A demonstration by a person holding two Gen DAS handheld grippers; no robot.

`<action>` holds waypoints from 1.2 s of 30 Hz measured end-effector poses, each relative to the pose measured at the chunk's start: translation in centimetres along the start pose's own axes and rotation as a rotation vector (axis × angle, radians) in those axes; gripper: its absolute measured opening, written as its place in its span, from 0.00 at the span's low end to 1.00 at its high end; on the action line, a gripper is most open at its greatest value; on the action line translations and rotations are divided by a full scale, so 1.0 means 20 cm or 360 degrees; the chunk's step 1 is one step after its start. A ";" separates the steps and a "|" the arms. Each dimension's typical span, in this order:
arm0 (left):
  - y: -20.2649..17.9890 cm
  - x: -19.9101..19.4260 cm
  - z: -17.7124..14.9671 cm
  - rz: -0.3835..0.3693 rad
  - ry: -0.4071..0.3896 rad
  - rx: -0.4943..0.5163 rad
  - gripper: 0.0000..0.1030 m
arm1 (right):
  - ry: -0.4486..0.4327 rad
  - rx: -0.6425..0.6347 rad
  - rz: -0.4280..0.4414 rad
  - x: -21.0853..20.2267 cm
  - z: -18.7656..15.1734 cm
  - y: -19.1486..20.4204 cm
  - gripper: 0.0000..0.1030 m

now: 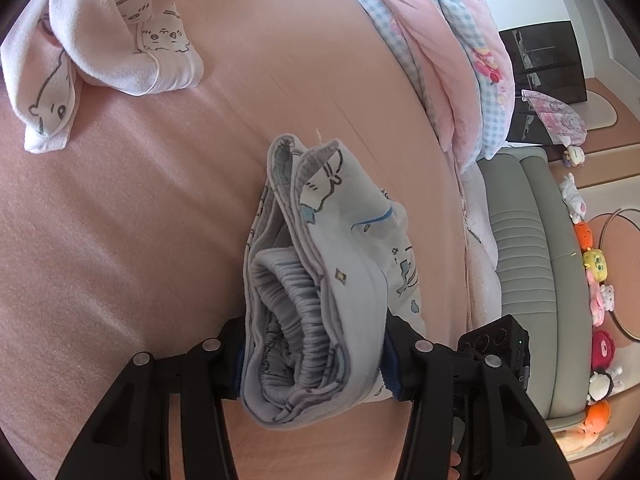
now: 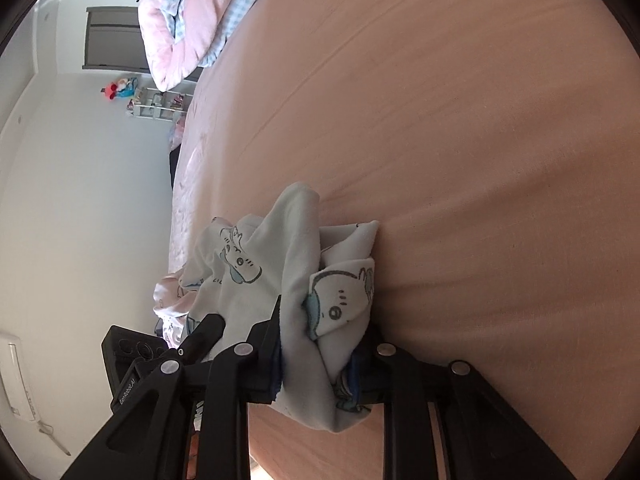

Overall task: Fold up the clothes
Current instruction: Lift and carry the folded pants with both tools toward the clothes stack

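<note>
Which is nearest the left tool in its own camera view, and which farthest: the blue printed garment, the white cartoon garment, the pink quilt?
1. Blue printed garment: clamped in the left tool.
2. White cartoon garment: upper left on the bed.
3. Pink quilt: upper right, at the bed's far edge.

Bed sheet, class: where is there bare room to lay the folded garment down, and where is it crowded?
Free: the broad stretch of pink sheet between the white cartoon-print garment and the heaped quilt, and the sheet beyond the right gripper. Crowded: the quilt's side, and around the held pale-blue garment in the left gripper.
</note>
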State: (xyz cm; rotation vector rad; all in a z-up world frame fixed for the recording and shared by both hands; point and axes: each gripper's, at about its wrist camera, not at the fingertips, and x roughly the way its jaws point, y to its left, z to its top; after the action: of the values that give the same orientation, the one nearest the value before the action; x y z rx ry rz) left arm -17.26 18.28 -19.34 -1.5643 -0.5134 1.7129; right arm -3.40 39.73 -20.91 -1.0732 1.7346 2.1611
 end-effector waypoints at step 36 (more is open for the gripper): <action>-0.84 -0.03 -0.20 -0.0160 -0.0001 0.0747 0.44 | -0.0502 -0.0686 -0.0752 -0.70 -0.13 0.55 0.24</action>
State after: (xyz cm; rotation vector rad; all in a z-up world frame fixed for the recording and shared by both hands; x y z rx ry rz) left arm -9.08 27.82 -7.48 -1.1807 -0.1664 1.6122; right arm 1.91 38.11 -3.83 -1.0227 0.8012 2.2677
